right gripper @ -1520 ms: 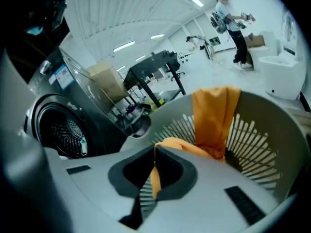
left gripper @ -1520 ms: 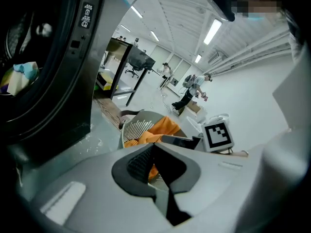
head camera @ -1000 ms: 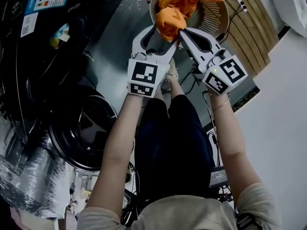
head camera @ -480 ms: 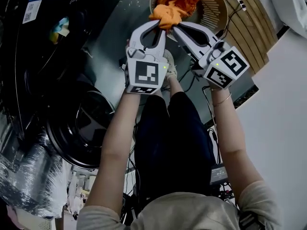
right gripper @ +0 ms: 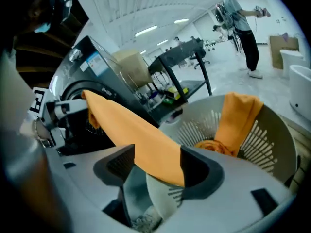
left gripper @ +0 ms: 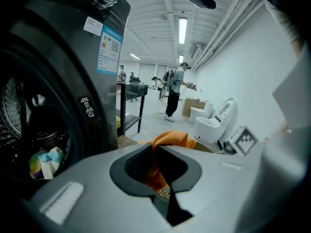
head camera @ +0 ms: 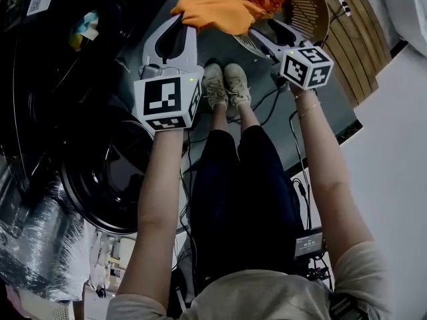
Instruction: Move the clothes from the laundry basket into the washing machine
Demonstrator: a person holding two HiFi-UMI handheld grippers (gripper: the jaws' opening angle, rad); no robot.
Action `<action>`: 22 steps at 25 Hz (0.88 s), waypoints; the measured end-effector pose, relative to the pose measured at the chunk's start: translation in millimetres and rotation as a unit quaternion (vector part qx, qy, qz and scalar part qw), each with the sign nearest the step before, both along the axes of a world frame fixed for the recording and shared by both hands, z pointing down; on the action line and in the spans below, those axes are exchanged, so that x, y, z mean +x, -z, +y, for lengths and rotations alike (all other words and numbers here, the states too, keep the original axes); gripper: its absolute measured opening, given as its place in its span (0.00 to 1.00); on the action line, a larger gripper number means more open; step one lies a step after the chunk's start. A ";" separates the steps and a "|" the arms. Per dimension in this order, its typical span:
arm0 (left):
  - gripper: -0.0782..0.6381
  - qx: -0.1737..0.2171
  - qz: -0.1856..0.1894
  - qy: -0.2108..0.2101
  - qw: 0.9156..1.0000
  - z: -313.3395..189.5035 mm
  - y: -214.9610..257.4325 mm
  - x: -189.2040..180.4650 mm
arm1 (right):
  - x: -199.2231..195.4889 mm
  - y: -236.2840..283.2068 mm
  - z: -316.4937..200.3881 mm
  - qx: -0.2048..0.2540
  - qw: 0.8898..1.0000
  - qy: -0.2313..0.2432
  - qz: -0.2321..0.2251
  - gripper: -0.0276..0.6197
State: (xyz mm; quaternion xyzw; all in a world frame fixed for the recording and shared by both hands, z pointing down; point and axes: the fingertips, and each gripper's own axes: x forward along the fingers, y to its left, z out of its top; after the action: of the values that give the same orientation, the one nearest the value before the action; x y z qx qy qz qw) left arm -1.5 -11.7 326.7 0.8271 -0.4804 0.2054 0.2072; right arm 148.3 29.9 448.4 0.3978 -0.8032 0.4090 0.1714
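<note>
An orange cloth point(head camera: 220, 13) stretches from the white slatted laundry basket point(head camera: 308, 13) toward the dark washing machine point(head camera: 60, 59). My left gripper point(head camera: 181, 20) is shut on the cloth's left end; in the left gripper view the fabric is bunched between the closed pads point(left gripper: 154, 149). My right gripper point(head camera: 257, 37) hangs at the basket's rim. Its jaws have just been opening, and the orange cloth point(right gripper: 141, 144) runs loosely between them point(right gripper: 158, 166). A second orange garment point(right gripper: 238, 115) drapes inside the basket point(right gripper: 272, 130). The drum opening point(left gripper: 34, 130) is at left.
The washer's round door point(head camera: 110, 179) hangs open below the left arm. The person's shoes point(head camera: 227, 85) and floor cables point(head camera: 273, 105) lie between machine and basket. A wooden board point(head camera: 353, 39) borders the basket. Small coloured items point(left gripper: 46, 161) sit in the drum. People stand far off point(left gripper: 172, 91).
The left gripper shut on the orange cloth and carried it left toward the washer, stretching it out of the basket. The right gripper let go of it and sank toward the basket rim.
</note>
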 end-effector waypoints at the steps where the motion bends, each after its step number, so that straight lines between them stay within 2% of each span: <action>1: 0.15 0.001 0.001 0.004 1.000 -0.8 0.6 -3.3 | 1.8 -19.4 0.3 -0.020 1.000 0.002 0.013 0.45; 4: 0.15 0.006 0.008 0.009 1.000 -3.6 1.3 -7.4 | 3.3 -72.4 -0.6 -0.082 0.996 0.017 0.044 0.47; 7: 0.15 0.005 0.017 0.017 1.000 -5.6 -1.8 -11.2 | -5.7 -111.3 1.2 -0.143 0.988 0.025 0.047 0.47; 10: 0.15 -0.001 0.034 0.031 0.999 -4.3 -6.7 -13.8 | -15.8 -138.4 4.8 -0.182 0.982 0.034 0.026 0.47; 14: 0.15 -0.007 0.046 0.034 0.998 2.9 -13.9 -13.7 | -29.2 -158.3 8.0 -0.235 0.970 0.053 -0.028 0.46; 15: 0.15 -0.008 0.049 0.034 0.998 4.0 -15.5 -13.7 | -30.6 -160.8 6.8 -0.239 0.969 0.059 -0.030 0.40; 16: 0.15 -0.007 0.052 0.035 0.998 3.9 -17.2 -13.9 | -30.9 -162.6 4.3 -0.236 0.969 0.069 -0.020 0.19; 17: 0.15 -0.005 0.054 0.037 0.998 3.0 -19.1 -14.2 | -31.1 -163.0 1.5 -0.229 0.970 0.081 -0.005 0.05; 19: 0.16 -0.006 0.059 0.042 0.997 1.8 -23.4 -14.8 | -33.3 -156.5 -1.3 -0.206 0.973 0.101 0.011 0.05; 22: 0.16 -0.018 0.067 0.052 0.996 3.8 -30.0 -14.7 | -30.9 -134.7 -2.2 -0.168 0.981 0.095 -0.009 0.05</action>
State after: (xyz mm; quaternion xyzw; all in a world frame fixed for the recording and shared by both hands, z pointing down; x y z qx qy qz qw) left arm -16.3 -8.0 356.7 0.8092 -0.5039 0.1471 0.2640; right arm 117.5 27.8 583.1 0.2814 -0.7586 0.5237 0.2666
